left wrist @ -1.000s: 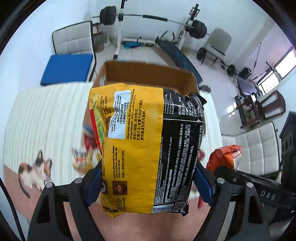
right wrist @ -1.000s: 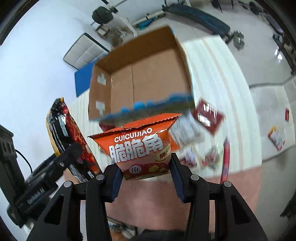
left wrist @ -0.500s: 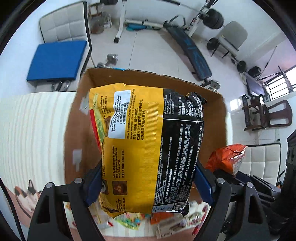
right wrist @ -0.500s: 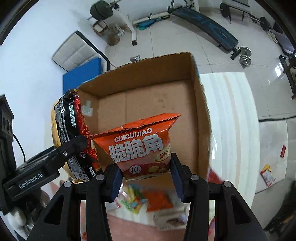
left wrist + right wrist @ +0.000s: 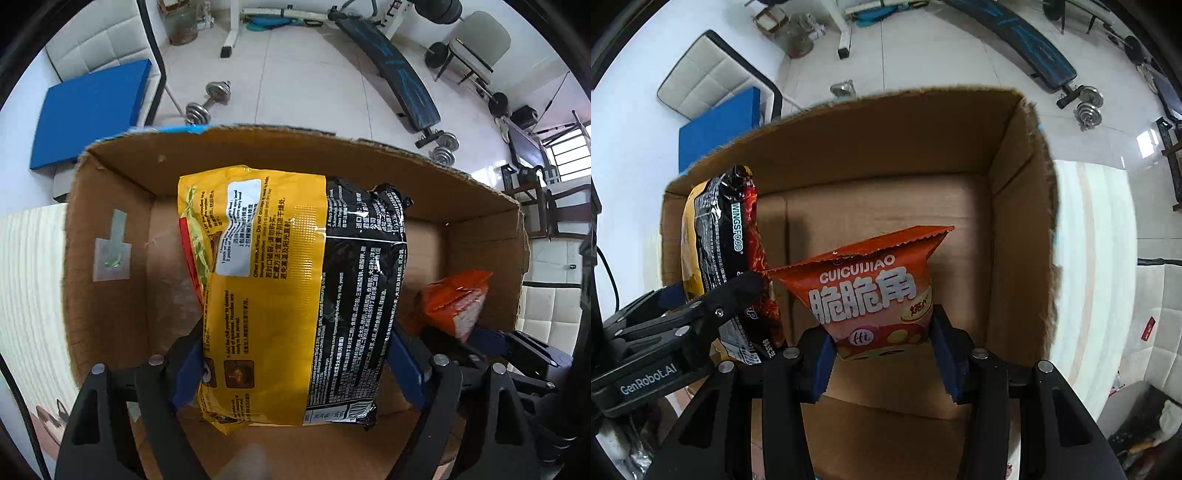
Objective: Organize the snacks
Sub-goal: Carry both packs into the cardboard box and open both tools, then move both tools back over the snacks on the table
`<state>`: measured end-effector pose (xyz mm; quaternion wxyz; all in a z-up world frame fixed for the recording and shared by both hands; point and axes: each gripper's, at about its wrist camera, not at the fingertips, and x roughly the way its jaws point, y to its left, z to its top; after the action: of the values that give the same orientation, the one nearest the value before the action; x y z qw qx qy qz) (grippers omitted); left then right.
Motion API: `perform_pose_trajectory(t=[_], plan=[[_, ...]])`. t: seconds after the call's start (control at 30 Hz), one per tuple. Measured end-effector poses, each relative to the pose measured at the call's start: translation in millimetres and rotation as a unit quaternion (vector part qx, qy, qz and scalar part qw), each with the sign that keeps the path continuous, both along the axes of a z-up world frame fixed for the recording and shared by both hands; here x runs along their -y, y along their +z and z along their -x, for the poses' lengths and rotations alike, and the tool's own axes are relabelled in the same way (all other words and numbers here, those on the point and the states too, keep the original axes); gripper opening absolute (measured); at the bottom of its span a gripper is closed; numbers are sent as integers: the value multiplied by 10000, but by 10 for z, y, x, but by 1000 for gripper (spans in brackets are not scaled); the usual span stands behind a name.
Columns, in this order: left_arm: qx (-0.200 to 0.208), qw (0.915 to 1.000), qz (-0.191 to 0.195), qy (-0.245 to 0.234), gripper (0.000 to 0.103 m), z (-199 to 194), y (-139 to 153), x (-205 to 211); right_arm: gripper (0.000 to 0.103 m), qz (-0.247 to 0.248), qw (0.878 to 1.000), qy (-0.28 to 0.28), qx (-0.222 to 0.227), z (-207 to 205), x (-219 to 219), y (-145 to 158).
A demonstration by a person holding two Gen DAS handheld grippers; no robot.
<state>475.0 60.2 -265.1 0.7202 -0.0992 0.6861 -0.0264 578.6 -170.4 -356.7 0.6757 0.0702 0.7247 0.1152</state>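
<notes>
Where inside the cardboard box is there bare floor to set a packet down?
Nearly all the cardboard box floor is bare: a wide patch below the orange snack bag, toward the right wall. It is crowded only by the left wall, where the noodle packet hangs.

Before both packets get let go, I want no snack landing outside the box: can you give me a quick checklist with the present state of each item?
1. Left gripper clamped on the yellow and black noodle packet: ok.
2. Right gripper clamped on the orange triangular crisp bag: ok.
3. Both packets over the open brown cardboard box, inside its walls: ok.
4. Box floor beneath them free of other items: ok where visible; under the packets, cannot tell.
5. The two packets apart from each other: ok.
6. Packets resting on the box floor: cannot tell.
</notes>
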Motion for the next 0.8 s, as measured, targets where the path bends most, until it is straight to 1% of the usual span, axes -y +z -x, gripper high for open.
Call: perform_pose_trajectory(t=[0.1, 0.17, 0.2, 0.27, 0.37, 0.4, 0.43, 0.47, 0.57, 0.7, 0.8], plan=[[-104, 9999, -56, -41, 85, -25, -38, 55, 55, -30, 9998, 127, -150, -15, -54, -64], [-176, 9998, -51, -28, 86, -7, -62, 62, 63, -18, 9996, 222, -183, -12, -83, -87], [-203, 9998, -49, -22, 89, 5, -65, 59, 65, -33, 9995, 245, -212, -2, -103, -92], [-144, 9999, -87, 10, 95, 37, -32, 54, 76, -107, 9993, 268, -230, 14, -149, -85], [-21, 9999, -88, 56, 95, 65, 76, 20, 84, 10, 9994, 325, -140, 26, -184, -49], [-2, 9999, -90, 46, 95, 49, 99, 15, 85, 44, 9994, 327, -112, 35, -190, -31], [28, 9999, -113, 57, 95, 43, 134, 6, 90, 83, 9994, 314, -95, 46, -190, -6], [62, 9999, -133, 69, 95, 20, 167, 2, 92, 101, 9995, 302, -66, 83, -182, 1], [172, 9997, -114, 90, 95, 83, 331, -42, 92, 174, 9995, 263, 50, 156, -176, 102], [332, 9993, -143, 64, 95, 147, 546, -35, 93, 262, 9991, 224, 233, 379, -82, 328], [461, 9988, -175, 40, 95, 285, 735, -25, 93, 312, 9985, 228, 397, 488, -28, 517]])
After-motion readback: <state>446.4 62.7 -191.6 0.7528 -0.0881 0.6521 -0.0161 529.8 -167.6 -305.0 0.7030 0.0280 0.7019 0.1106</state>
